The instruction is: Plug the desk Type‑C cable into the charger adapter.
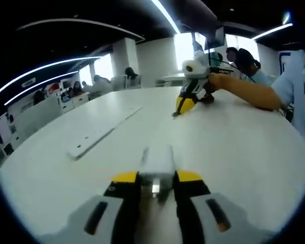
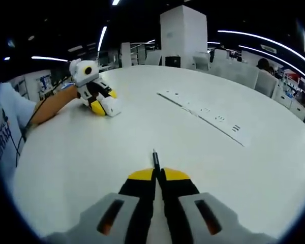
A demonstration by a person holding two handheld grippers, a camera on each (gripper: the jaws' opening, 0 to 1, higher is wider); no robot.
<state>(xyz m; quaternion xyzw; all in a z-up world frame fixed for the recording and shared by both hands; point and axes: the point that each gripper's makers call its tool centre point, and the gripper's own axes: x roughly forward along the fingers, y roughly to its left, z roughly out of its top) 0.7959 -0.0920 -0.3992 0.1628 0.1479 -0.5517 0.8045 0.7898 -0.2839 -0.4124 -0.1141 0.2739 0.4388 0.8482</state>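
Note:
My left gripper [image 1: 156, 178] is shut on a white charger adapter [image 1: 155, 163], which sticks out forward between the yellow-tipped jaws, low over the white table [image 1: 239, 152]. My right gripper [image 2: 158, 175] is shut on the thin dark plug end of the Type-C cable [image 2: 155, 158], which points ahead just above the table [image 2: 81, 157]. The two grippers face each other across the table, well apart. In the left gripper view the right gripper [image 1: 184, 105] rests near the far edge. In the right gripper view the left gripper [image 2: 105, 107] holds the adapter [image 2: 113, 105] at the far left.
A long flat white strip [image 1: 104, 133] [image 2: 208, 116] with small markings lies on the round table, off to one side. A person's forearm [image 1: 244, 91] [image 2: 53, 107] holds each far gripper. Desks, chairs and seated people [image 1: 99, 81] stand beyond the table.

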